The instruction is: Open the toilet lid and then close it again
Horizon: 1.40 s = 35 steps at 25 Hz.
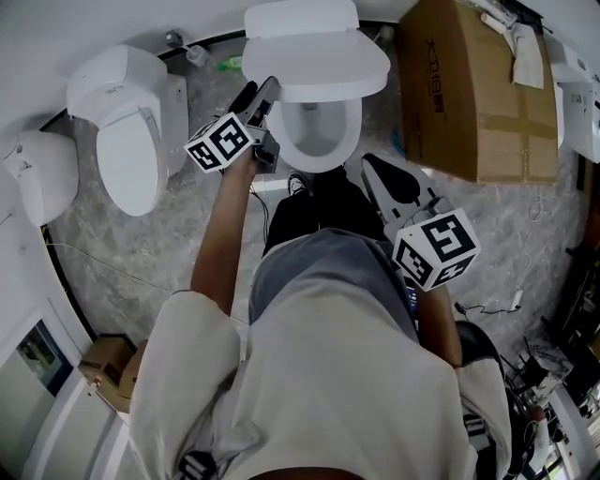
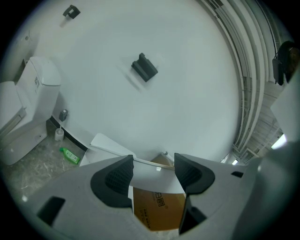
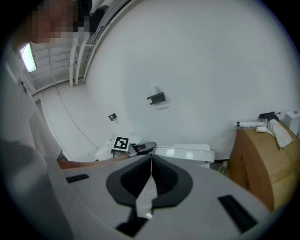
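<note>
Person in a light shirt is standing over a white toilet, a hand-held tool in each hand, in the head view. Toilet lid [image 1: 317,64] is sitting raised off the bowl [image 1: 319,139], hanging partway up in front of the tank [image 1: 300,17], so the bowl's inside is showing beneath it. Left tool [image 1: 262,96] is reaching to the lid's left edge, its marker cube [image 1: 220,142] facing up; whether it is touching the lid cannot be told from above. In the left gripper view, the left tool [image 2: 152,174] is showing its jaws spread apart, with the lid's white edge [image 2: 110,146] running across the gap and a cardboard box [image 2: 157,208] appearing below it. Right tool [image 1: 375,173] is hanging back, well apart from the lid, near the person's right side; in the right gripper view the right tool [image 3: 151,161] is showing its jaws pressed together on nothing, with the lid [image 3: 185,152] beyond them. Cardboard box [image 1: 459,94] is standing just right of the toilet on the grey marbled floor [image 1: 112,253]. Second toilet [image 1: 131,131] is standing to the left with its lid down, and a green bottle [image 1: 230,64] is lying between the two by the wall.
</note>
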### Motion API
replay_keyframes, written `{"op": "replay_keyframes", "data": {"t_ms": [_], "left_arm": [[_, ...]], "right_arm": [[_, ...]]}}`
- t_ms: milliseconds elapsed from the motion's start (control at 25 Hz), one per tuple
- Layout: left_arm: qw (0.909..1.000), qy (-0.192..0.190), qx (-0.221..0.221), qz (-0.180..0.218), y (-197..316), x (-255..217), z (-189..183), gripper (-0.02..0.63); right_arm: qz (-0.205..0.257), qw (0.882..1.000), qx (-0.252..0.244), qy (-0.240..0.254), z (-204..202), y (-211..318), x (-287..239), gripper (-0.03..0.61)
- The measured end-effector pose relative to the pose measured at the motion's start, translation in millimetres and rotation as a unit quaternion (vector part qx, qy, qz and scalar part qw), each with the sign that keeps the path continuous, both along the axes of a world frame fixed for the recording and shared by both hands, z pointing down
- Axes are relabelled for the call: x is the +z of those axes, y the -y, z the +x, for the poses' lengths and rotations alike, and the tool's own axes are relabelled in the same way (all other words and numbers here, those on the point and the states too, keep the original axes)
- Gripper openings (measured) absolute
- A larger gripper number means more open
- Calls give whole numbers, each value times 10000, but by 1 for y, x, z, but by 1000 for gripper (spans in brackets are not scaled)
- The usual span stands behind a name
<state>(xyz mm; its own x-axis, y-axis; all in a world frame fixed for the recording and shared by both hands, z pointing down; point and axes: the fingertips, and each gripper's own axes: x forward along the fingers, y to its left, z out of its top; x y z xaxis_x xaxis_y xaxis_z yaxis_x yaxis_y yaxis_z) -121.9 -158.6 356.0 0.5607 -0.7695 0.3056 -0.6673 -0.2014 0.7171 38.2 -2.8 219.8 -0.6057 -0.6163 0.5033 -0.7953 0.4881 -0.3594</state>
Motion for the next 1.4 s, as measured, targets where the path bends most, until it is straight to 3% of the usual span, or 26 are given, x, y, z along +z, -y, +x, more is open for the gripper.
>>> {"op": "replay_keyframes", "data": {"t_ms": [640, 1400], "left_arm": [[9989, -193, -348, 244, 51, -29, -7, 267], [9956, -234, -766, 492, 110, -53, -7, 267]], "right_arm": [[11, 10000, 72, 24, 3, 27, -3, 11], [86, 9997, 239, -22, 57, 74, -7, 12]]}}
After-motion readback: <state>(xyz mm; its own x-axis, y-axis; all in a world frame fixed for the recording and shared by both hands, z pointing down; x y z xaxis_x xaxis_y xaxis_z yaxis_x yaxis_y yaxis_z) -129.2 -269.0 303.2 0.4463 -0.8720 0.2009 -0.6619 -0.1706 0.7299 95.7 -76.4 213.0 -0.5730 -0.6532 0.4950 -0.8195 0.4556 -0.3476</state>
